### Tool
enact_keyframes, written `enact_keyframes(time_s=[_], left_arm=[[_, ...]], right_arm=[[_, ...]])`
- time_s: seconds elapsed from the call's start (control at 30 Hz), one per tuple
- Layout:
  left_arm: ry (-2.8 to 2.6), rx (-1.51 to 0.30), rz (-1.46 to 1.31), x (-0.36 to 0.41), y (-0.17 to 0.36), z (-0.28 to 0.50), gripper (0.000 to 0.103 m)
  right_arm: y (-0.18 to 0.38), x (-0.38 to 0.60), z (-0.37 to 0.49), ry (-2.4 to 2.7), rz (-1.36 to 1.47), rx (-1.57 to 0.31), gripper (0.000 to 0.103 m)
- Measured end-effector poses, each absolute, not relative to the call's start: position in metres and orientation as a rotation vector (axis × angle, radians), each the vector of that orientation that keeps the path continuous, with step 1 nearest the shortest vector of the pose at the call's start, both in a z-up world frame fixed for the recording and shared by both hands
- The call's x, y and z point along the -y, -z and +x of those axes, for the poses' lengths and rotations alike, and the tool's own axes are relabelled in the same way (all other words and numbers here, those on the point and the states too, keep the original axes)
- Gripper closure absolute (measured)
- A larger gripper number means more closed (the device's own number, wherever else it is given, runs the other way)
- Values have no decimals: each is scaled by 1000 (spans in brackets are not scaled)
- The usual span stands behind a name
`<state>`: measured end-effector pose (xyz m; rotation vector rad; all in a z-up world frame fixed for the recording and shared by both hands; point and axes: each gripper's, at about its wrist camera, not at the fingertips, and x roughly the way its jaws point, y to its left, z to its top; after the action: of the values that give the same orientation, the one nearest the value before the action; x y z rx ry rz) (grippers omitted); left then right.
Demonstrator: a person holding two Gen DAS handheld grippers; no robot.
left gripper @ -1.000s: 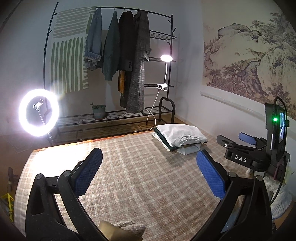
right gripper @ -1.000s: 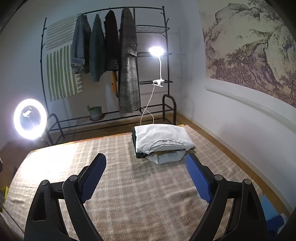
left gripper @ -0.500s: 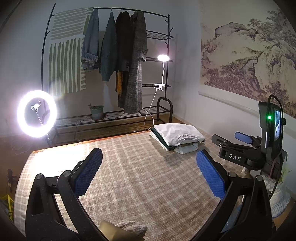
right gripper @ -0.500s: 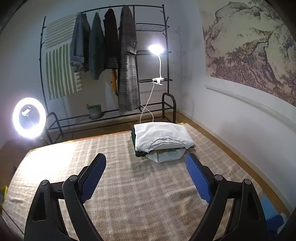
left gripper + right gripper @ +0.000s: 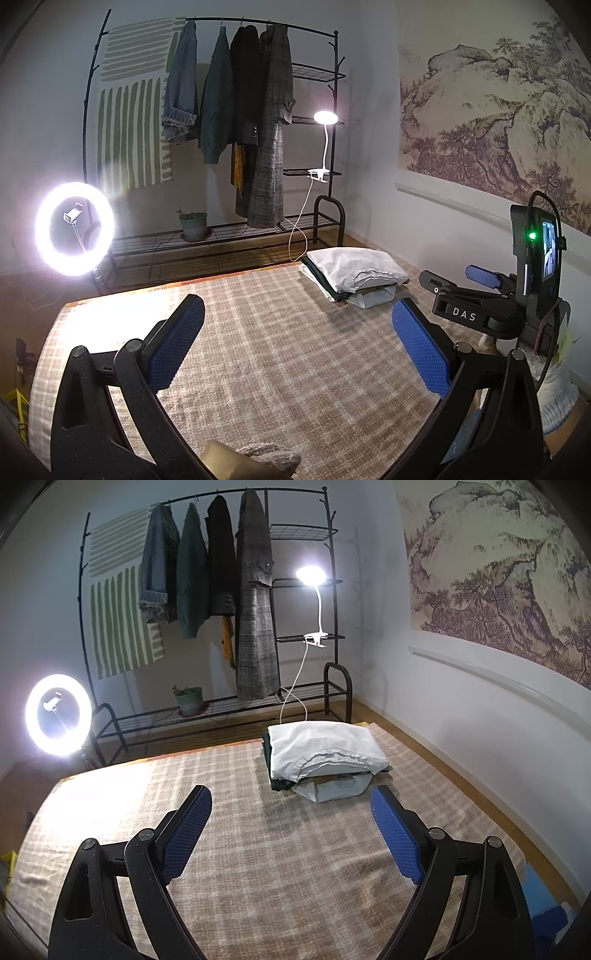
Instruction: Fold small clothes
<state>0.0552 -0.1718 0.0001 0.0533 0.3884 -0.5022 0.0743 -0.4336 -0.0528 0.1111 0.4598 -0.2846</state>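
Note:
A stack of folded clothes (image 5: 354,275), white on top with dark and pale pieces beneath, sits at the far right of the plaid-covered table (image 5: 277,350); it also shows in the right wrist view (image 5: 325,757). My left gripper (image 5: 297,341) is open and empty above the table's middle. My right gripper (image 5: 291,830) is open and empty, just short of the stack; its body shows in the left wrist view (image 5: 480,306). A brownish, textured cloth item (image 5: 255,459) lies at the near edge under my left gripper, partly hidden.
A clothes rack (image 5: 236,122) with hanging coats, a clip lamp (image 5: 325,118) and a potted plant (image 5: 194,223) stands behind the table. A bright ring light (image 5: 74,229) is at the far left. A wall with a landscape scroll (image 5: 498,110) runs along the right.
Both grippers stay open and nearly still. The views shifted slightly; the right gripper's body has edged a little in the left wrist view.

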Motion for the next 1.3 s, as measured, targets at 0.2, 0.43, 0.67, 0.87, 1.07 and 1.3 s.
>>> enact_keyframes(time_s=[0.2,0.43,0.67,0.87,1.07,1.3], left_arm=[[505,-391,53,175,-3,54,0],[504,-391,57,176,-3,53,0],[504,-393,54,178,-3,52,0],[502,-393,55,177,-2,53,0],[498,-393,54,177,-2,53,0],[496,-383,63,178,3,55,0]], right_arm=[[55,432,75,284,113,-466,15],[56,430,74,282,115,-467,15],[57,431,74,280,120,-471,15],[58,431,75,273,125,-476,15],[58,431,76,267,123,-481,15],[59,431,77,265,122,-484,15]])
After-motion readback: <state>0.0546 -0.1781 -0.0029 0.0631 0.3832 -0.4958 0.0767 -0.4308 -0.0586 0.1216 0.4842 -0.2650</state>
